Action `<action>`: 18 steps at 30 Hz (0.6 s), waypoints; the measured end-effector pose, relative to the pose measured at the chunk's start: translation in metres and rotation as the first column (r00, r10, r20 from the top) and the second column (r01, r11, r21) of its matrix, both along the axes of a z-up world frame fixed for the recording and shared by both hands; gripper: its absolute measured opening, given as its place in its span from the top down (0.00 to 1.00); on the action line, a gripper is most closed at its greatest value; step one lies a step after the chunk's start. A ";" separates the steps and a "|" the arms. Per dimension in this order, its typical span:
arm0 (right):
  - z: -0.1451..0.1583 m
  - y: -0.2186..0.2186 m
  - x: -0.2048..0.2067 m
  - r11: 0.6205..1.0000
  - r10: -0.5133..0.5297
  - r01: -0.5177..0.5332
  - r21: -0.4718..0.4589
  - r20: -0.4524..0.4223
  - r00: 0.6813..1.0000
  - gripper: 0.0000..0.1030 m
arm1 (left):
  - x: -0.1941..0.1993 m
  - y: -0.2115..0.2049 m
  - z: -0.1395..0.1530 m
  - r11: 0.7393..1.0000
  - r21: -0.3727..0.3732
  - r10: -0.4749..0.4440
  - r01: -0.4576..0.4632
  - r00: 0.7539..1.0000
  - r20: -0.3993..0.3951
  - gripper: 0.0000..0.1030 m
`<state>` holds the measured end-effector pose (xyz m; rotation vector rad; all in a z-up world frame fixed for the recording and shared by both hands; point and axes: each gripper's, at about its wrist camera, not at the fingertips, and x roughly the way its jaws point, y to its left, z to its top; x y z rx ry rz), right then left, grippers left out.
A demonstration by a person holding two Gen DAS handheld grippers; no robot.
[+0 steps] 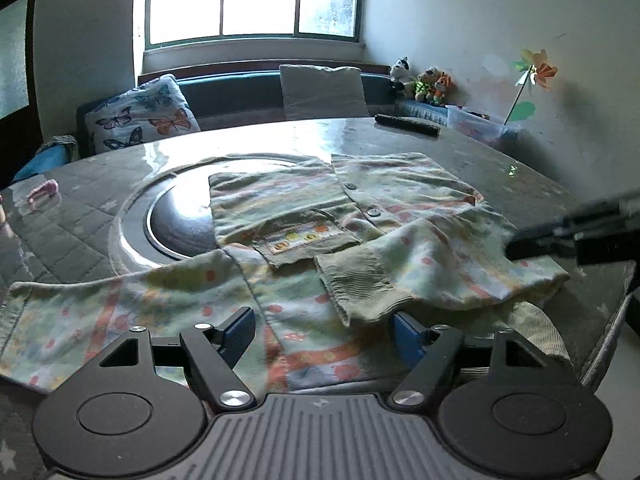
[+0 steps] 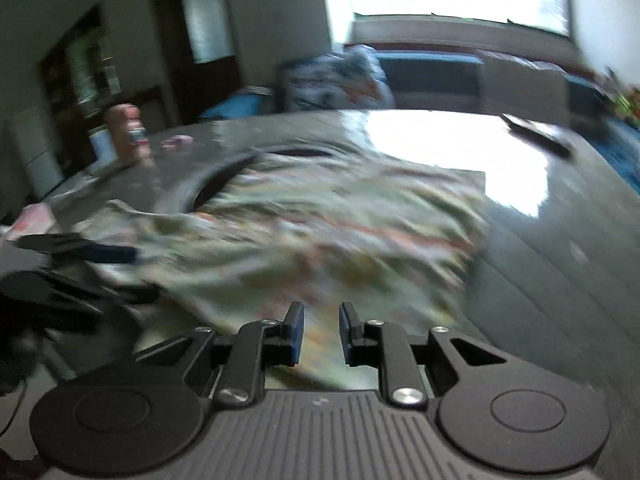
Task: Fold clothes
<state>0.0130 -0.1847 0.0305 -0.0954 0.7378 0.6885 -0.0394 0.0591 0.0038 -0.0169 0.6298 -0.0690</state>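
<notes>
cardigan [image 1: 304, 216]: spread flat on bench [image 1: 500, 168], front up, one sleeve [image 1: 420, 268] laid across body, prob first fold
left claw [image 1: 324, 332]: jaws wide apart, low over near hem, nothing held
right claw [image 2: 321, 330]: narrow gap, empty; view blurred

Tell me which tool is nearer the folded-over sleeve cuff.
Left. The left tool sits open right at the ribbed sleeve cuff, its right blue pad beside the cuff's edge. The right tool is off to the cuff's right, farther up the sleeve.
</notes>
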 end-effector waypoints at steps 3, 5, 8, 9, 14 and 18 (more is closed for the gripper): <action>-0.014 -0.024 0.005 0.997 -0.081 0.081 -0.012 -0.033 0.996 0.82 | -0.001 0.003 0.007 1.000 0.007 0.021 -0.021 1.000 0.020 0.26; -0.019 -0.035 0.006 0.995 -0.098 0.098 0.001 -0.041 0.994 0.86 | -0.001 0.005 0.015 0.999 0.002 0.032 -0.032 0.999 0.044 0.26; -0.015 -0.043 0.006 0.993 -0.115 0.115 0.005 -0.029 0.993 0.85 | 0.000 0.009 0.025 0.999 -0.016 0.034 -0.032 0.997 0.076 0.28; -0.014 -0.044 0.007 0.993 -0.120 0.120 0.000 -0.021 0.993 0.85 | 0.002 0.009 0.026 0.999 -0.023 0.028 -0.026 0.997 0.076 0.28; -0.003 -0.037 0.021 0.991 -0.131 0.131 0.013 0.028 0.991 0.85 | 0.019 0.006 0.023 0.999 -0.048 0.005 -0.003 0.999 0.041 0.41; 0.000 -0.024 0.039 0.993 -0.117 0.116 0.024 0.060 0.991 0.83 | 0.037 0.004 0.013 0.996 -0.084 -0.009 0.008 1.000 -0.015 0.46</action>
